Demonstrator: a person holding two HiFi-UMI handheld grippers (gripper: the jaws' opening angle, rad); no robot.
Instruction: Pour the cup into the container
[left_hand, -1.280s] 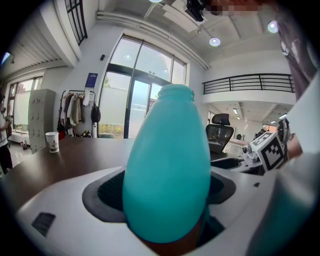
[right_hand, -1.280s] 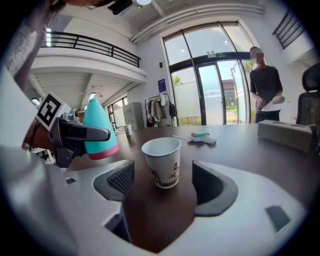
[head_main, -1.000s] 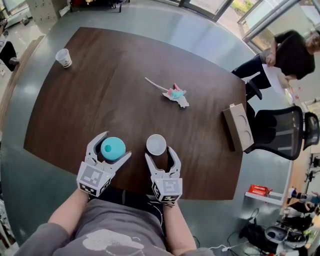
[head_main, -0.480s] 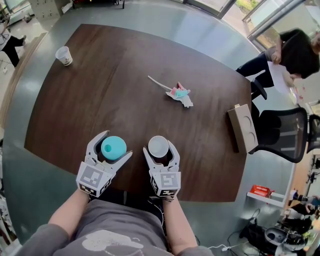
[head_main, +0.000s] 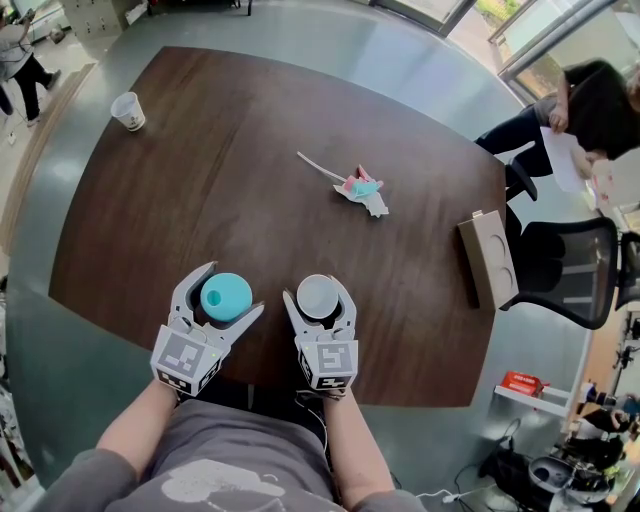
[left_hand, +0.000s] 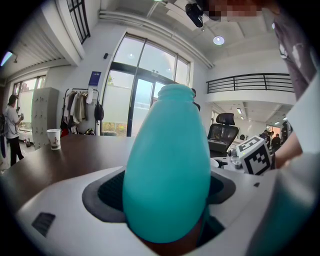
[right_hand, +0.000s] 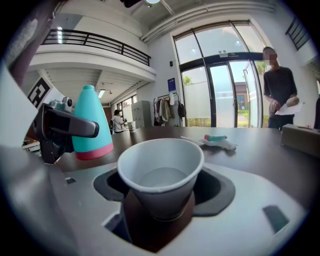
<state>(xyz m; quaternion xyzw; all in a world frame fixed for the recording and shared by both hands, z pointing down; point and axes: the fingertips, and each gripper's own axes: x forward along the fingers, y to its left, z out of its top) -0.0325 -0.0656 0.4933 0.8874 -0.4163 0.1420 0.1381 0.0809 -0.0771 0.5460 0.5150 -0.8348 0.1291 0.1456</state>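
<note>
L gripper (head_main: 232, 291) clamps teal bottle (left_hand: 167, 165), upright on dark table (head_main: 250, 180). R gripper (head_main: 319, 300) stands open wide; white paper cup (right_hand: 160, 167) between jaws, pads not pressing.

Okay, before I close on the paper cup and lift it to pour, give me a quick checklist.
1. Paper cup sits between the fingers of the right gripper: ok.
2. Right fingers pressing the cup: not ok, gaps both sides.
3. Left gripper clamped on teal container: ok.
4. Cup upright on the table: ok.
5. Container's mouth open for pouring: cannot tell.
</note>
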